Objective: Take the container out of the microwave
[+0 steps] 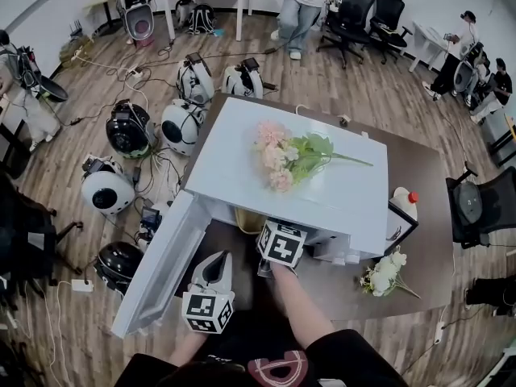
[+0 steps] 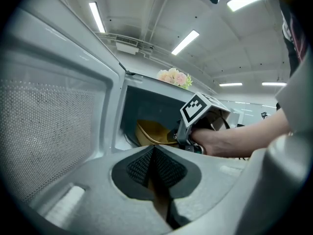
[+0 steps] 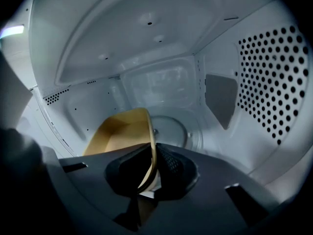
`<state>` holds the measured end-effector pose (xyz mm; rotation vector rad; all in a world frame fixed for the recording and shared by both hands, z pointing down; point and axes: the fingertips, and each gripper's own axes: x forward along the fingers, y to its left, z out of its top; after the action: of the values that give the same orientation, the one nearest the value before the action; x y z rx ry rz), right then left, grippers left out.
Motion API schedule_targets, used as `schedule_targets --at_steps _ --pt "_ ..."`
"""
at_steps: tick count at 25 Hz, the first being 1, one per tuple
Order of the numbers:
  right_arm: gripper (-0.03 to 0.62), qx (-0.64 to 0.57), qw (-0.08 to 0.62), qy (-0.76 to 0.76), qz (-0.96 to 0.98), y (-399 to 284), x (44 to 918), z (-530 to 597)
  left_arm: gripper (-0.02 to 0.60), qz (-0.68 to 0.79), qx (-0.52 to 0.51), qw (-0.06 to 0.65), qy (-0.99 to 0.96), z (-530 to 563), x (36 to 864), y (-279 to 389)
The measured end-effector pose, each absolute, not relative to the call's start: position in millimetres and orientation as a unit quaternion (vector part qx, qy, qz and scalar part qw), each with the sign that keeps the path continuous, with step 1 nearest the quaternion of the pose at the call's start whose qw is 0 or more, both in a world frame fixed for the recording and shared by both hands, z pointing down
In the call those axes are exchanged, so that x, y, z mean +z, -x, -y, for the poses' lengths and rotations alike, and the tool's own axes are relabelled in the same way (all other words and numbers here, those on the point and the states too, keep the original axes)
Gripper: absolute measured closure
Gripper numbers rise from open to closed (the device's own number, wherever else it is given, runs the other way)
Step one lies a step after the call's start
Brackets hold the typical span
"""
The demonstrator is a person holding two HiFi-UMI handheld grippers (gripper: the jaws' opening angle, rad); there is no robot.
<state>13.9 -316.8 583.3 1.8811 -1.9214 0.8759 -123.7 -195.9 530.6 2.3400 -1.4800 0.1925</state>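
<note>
The grasping step is in hand. The right gripper [image 3: 149, 166] is clenched on the near rim of the yellow container [image 3: 120, 133], which is still inside the microwave [image 1: 234, 164], at 9 o'clock from the glass turntable [image 3: 176, 129]. The left gripper [image 2: 153, 155] is closed and empty beside the open door [image 1: 157, 268]. Next, I think, it needs a level pull straight outward.
</note>
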Motion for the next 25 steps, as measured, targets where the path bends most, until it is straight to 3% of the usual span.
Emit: schedule_targets --at_steps 25 --pt "0.563 0.303 0.161 -0.655 0.673 -22 567 285 0.572 0.518 0.058 0.174 -0.836 185 525 124"
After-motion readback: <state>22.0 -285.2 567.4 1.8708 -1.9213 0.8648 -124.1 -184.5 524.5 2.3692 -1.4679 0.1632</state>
